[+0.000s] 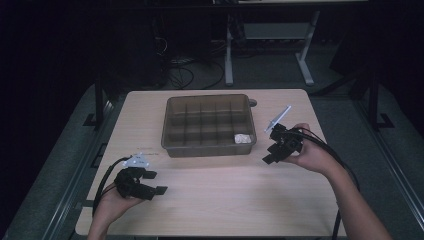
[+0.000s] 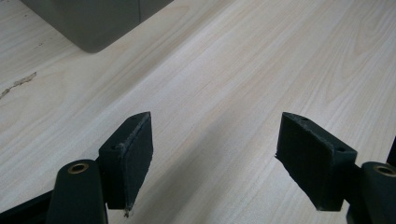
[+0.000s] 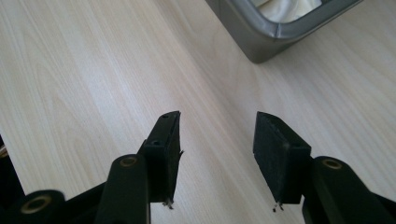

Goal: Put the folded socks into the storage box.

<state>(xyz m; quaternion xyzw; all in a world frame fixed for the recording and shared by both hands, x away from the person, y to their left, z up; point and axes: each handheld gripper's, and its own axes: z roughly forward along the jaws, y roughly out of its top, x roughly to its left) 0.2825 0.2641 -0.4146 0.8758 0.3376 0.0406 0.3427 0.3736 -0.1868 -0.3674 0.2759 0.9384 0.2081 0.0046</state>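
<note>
The grey-brown translucent plastic tray with a grid of compartments [image 1: 208, 125] stands at the middle of the light wood-grain tabletop [image 1: 225, 185], toward its far half. A small crumpled white item [image 1: 243, 138] lies in the compartment at the tray's near right corner; what it is cannot be told. The right gripper [image 1: 270, 152], held in the person's right hand [image 1: 312, 156], is just beside the tray's near right corner, apart from it, and points down and toward the person's left. In the right gripper view its black fingers [image 3: 168, 149] stand moderately apart with bare tabletop between them, gripping nothing; the tray's corner [image 3: 266, 42] shows ahead with the white item [image 3: 287, 8] inside it. The left gripper [image 1: 157, 182], held in the person's left hand [image 1: 112, 202], is near the front left of the tabletop, well apart from the tray, and points toward the person's right. In the left gripper view its black fingers [image 2: 133, 154] stand wide apart over bare tabletop, gripping nothing, with a corner of the tray [image 2: 93, 21] farther off.
</note>
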